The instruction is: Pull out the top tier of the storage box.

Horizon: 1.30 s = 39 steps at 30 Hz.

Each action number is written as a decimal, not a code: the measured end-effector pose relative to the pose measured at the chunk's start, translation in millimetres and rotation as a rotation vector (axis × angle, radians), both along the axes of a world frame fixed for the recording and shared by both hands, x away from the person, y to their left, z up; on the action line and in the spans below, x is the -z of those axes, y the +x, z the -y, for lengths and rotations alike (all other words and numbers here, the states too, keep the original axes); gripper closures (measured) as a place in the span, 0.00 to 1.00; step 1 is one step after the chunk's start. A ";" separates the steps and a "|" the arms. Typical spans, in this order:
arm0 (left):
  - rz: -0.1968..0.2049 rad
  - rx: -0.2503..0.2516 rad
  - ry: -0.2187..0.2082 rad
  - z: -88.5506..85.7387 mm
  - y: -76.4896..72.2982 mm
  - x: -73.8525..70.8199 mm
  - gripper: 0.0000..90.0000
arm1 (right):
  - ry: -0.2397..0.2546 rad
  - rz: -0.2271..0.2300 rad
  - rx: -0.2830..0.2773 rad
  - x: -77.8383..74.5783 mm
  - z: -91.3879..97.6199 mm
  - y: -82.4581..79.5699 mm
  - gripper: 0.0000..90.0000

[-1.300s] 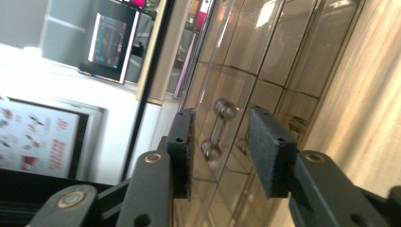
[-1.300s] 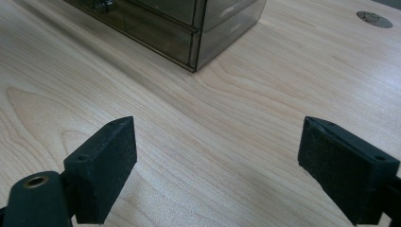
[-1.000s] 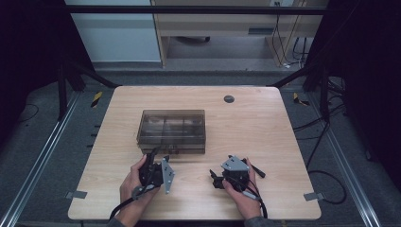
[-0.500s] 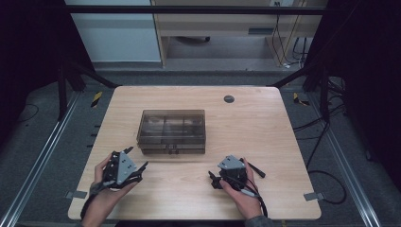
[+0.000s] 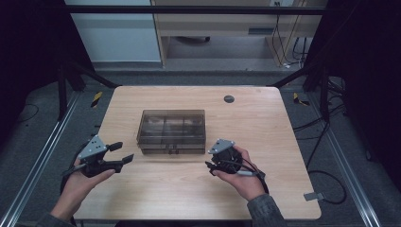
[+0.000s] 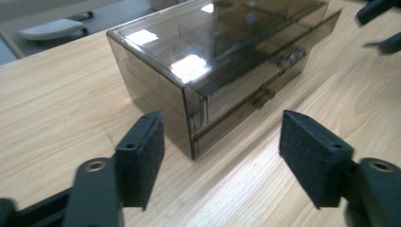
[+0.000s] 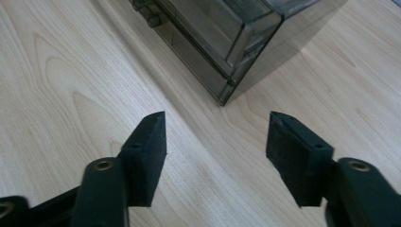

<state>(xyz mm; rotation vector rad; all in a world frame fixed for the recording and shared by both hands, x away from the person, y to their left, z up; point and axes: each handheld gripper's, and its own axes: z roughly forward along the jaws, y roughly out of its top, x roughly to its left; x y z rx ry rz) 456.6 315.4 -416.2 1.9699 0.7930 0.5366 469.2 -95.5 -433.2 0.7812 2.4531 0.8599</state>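
Note:
A smoky, see-through plastic drawer box (image 5: 172,128) stands at the middle of the wooden table (image 5: 265,127). My left gripper (image 5: 122,152) is held off the box's front left corner and points at it. In the left gripper view the box (image 6: 208,42) lies just beyond my left gripper (image 6: 222,125), which is open; its jaws have just been closing a little, with nothing between them. My right gripper (image 5: 211,161) hovers by the front right corner. The box's lower corner (image 7: 222,23) sits ahead of my right gripper (image 7: 217,120), which is open and has just been closing on nothing.
A small black round cap (image 5: 229,99) sits in the table near its far edge. My right gripper (image 6: 380,23) appears at the top right of the left gripper view. Bare wood surrounds the box on all sides, and dark frame rails run along both table sides.
My left hand has swung left from in front of the box to its front left corner. My right hand has risen slightly toward the box, and its jaws stand narrower.

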 end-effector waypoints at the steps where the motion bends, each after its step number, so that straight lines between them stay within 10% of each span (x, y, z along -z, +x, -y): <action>1: 0.003 0.004 0.015 0.0 1.1 -0.8 0.36 | -0.003 -0.003 -0.011 -4.0 -0.8 1.1 0.52; 20: -0.006 0.056 0.183 26.9 21.8 2.2 0.50 | -0.005 -0.044 -0.092 -28.3 -10.4 32.7 0.81; 39: -0.020 0.044 0.191 32.5 30.2 17.6 0.71 | -0.047 -0.051 -0.110 -21.5 -18.5 42.5 0.87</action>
